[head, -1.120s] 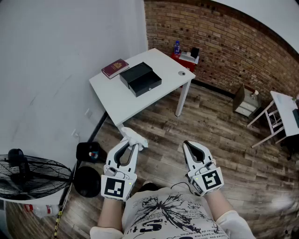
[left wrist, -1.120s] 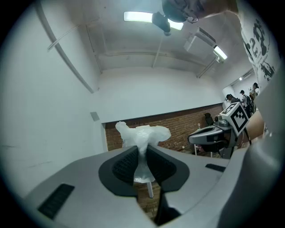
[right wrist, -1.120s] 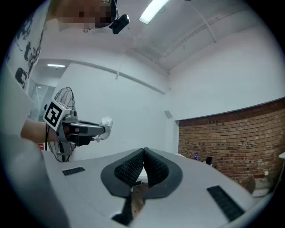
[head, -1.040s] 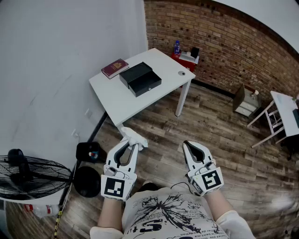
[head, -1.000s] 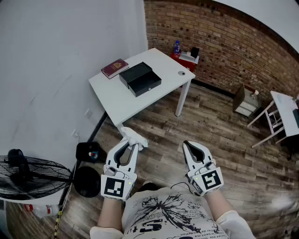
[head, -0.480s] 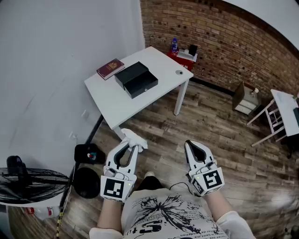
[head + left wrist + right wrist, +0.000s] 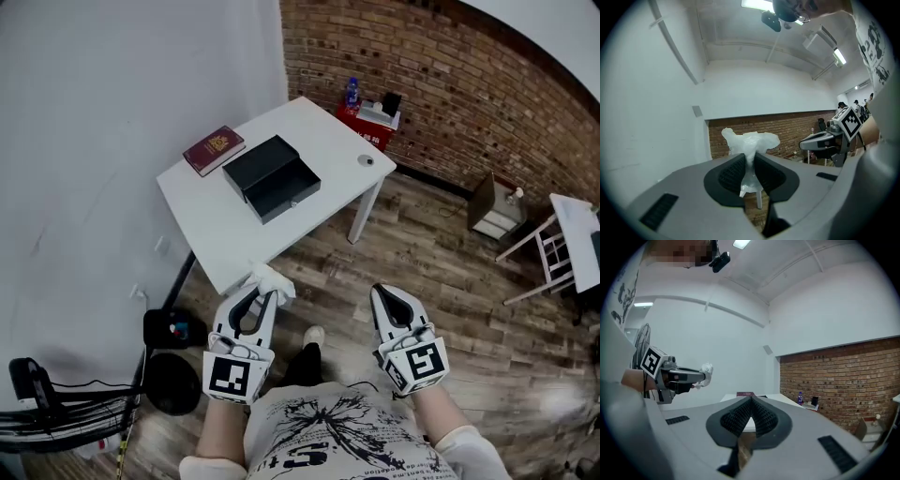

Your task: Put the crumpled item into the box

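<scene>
A crumpled white tissue (image 7: 268, 281) is pinched in my left gripper (image 7: 263, 298), whose jaws are shut on it; in the left gripper view the tissue (image 7: 751, 143) sticks up from between the dark pads. The black box (image 7: 272, 177) lies open on the white table (image 7: 234, 230) ahead, its tray slid out toward the table's front. The tissue hangs just short of the table's near edge. My right gripper (image 7: 385, 297) is held beside the left one over the floor, jaws shut with nothing in them, as the right gripper view (image 7: 751, 401) shows.
A red booklet (image 7: 214, 150) lies left of the box, a small round object (image 7: 366, 160) near the table's right corner. A fan (image 7: 56, 412) and black items (image 7: 169, 330) stand on the floor at left. A brick wall (image 7: 450, 84) runs behind; small furniture (image 7: 494, 205) stands at right.
I have come closer to the table; it now lies nearer and lower in the head view. Both grippers keep their pose, the tissue still held in the left one.
</scene>
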`<state>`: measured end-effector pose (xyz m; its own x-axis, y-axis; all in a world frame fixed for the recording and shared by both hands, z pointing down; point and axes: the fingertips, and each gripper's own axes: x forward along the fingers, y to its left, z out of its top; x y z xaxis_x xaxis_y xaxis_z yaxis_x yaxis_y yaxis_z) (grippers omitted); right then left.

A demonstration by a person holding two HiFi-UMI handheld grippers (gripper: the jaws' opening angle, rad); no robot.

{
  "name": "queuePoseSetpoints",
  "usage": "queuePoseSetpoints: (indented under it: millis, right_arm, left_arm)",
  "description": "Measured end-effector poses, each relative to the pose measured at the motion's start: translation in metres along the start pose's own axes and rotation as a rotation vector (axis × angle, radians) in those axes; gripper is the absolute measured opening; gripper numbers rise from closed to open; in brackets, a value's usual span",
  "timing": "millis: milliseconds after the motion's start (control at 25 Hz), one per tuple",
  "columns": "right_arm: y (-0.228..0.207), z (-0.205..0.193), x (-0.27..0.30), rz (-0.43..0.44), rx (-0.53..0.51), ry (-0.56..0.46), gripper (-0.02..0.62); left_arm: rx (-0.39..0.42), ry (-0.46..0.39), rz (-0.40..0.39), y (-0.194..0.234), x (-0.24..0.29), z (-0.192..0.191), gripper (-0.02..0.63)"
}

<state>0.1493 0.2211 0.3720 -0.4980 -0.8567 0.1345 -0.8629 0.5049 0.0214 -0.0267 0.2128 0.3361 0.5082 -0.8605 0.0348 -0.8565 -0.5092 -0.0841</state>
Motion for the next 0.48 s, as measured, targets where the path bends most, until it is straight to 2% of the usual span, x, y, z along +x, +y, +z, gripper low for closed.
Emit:
queuePoseSetpoints:
  millis: [280,480]
  right_arm:
    - [-0.044,0.028,0.133,-0.025,-0.04,0.024,0.014]
    - [-0.062,0.04,0.211,-0.023,-0.063,0.029,0.014]
  left_arm:
    - [-0.009,-0.02,-0.028,0.098,0.111,-0.006,0.073]
    - [0.001,-0.007,-0.029,0.154,0.166,-0.018,0.074]
